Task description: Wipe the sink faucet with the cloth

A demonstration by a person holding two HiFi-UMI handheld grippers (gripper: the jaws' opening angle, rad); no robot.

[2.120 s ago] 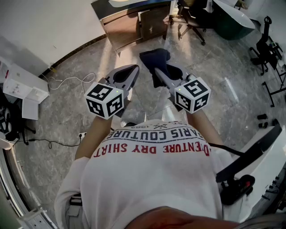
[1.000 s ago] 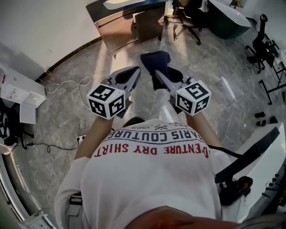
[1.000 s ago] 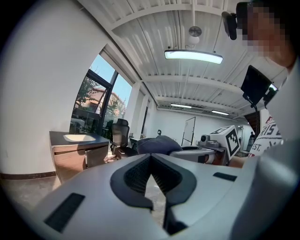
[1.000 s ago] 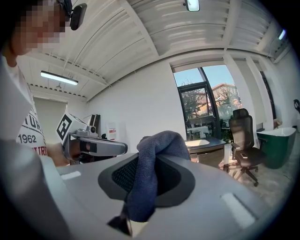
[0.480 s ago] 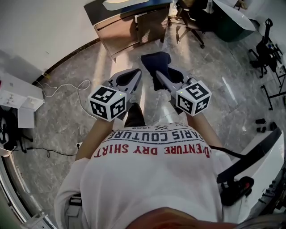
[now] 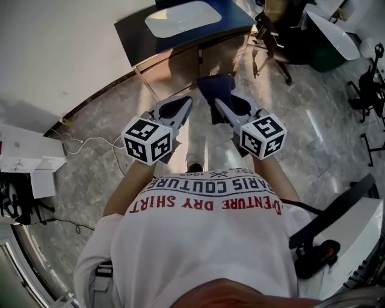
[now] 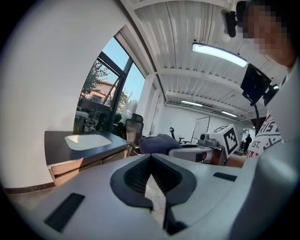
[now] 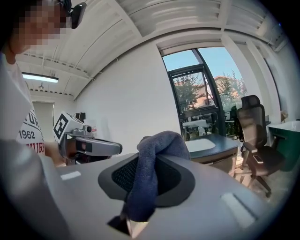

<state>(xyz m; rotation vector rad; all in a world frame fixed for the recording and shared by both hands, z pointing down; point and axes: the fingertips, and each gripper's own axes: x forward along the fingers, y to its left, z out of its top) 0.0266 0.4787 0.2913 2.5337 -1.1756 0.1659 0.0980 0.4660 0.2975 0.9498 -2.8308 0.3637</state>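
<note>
Right gripper [image 6: 219, 103] jaws are clamped on the cloth [image 6: 216, 86], which bunches over their tips. Left gripper [image 6: 186, 102] jaws are together, empty. Sink [image 6: 183, 18] sits in the counter [image 6: 135, 36], dead ahead of both jaws and well apart. Can't make out a faucet. Judgement: right side leads, straight forward.

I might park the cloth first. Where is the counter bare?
The counter is bare left of the basin and in a narrower strip along its front edge. Right of the counter, chairs crowd the floor. The cloth hangs in the right claw.
</note>
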